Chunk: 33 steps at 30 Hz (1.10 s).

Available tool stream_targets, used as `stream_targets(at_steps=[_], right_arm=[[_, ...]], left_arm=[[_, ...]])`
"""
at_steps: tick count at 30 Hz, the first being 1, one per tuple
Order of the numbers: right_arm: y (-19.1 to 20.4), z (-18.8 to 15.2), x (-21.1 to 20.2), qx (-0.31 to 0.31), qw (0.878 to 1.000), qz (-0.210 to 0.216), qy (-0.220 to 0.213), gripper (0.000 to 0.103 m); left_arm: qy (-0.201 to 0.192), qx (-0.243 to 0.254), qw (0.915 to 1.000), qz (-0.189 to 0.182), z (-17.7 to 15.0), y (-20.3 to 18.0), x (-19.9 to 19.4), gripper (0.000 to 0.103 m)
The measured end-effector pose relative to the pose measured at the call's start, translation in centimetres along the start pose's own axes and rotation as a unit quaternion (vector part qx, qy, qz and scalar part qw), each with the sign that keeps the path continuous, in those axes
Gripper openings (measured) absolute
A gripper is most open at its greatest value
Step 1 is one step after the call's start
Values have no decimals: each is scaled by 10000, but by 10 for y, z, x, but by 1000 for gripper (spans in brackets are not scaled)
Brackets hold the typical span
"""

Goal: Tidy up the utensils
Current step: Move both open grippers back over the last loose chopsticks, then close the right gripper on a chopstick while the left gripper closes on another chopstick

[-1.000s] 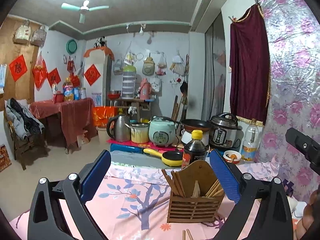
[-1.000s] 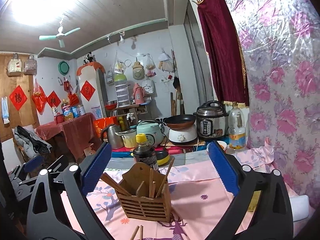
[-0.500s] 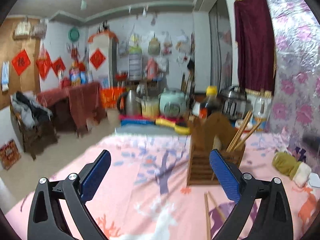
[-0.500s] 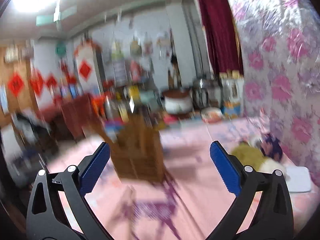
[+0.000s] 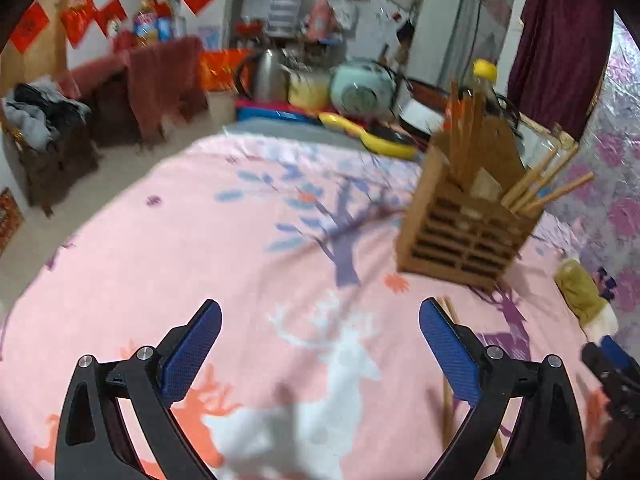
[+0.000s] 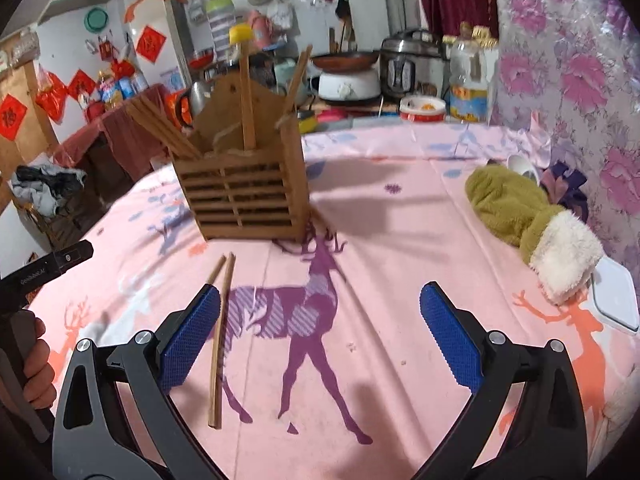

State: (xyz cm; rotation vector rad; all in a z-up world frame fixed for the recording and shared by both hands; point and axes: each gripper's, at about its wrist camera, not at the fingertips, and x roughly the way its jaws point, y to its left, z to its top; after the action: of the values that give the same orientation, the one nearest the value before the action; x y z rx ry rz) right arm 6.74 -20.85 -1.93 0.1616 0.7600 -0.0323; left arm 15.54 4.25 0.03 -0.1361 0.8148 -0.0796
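Both claws hover over a desk covered with a pink deer-print cloth (image 6: 400, 208). The left claw (image 5: 320, 354) is spread wide and holds nothing, and the right claw (image 6: 320, 334) is likewise wide open and empty. A wooden slatted holder (image 6: 244, 196) stands on the cloth ahead of the right claw, with several chopsticks leaning out of it at angles. Two loose chopsticks (image 6: 220, 340) lie side by side on the cloth in front of the holder, their near ends just beside the right claw's left finger. A green and white mitten (image 6: 528, 220) lies to the right, near a white lid (image 6: 616, 300). A hand (image 6: 38, 368) grips the left tool's handle.
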Motion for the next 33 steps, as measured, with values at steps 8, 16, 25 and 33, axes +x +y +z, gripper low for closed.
stream_targets(at_steps=[8,16,25,33], right_arm=[[48,-28,28,-1064,9896,431,870,94],[69,-52,45,-1551,9773,531,1340,30],[27,-36,54,-750,9853,289,1507,7],[7,-32,56,-394,9841,558,1637,10]], left_arm=[[-12,562,9972,494,-5,-24,11,97],[146,292,9991,254,-1,-15,13,97],[457,1514,9870,-268,-38,-74,21,97],[1148,2231,9659,-636,-81,-97,34,84]])
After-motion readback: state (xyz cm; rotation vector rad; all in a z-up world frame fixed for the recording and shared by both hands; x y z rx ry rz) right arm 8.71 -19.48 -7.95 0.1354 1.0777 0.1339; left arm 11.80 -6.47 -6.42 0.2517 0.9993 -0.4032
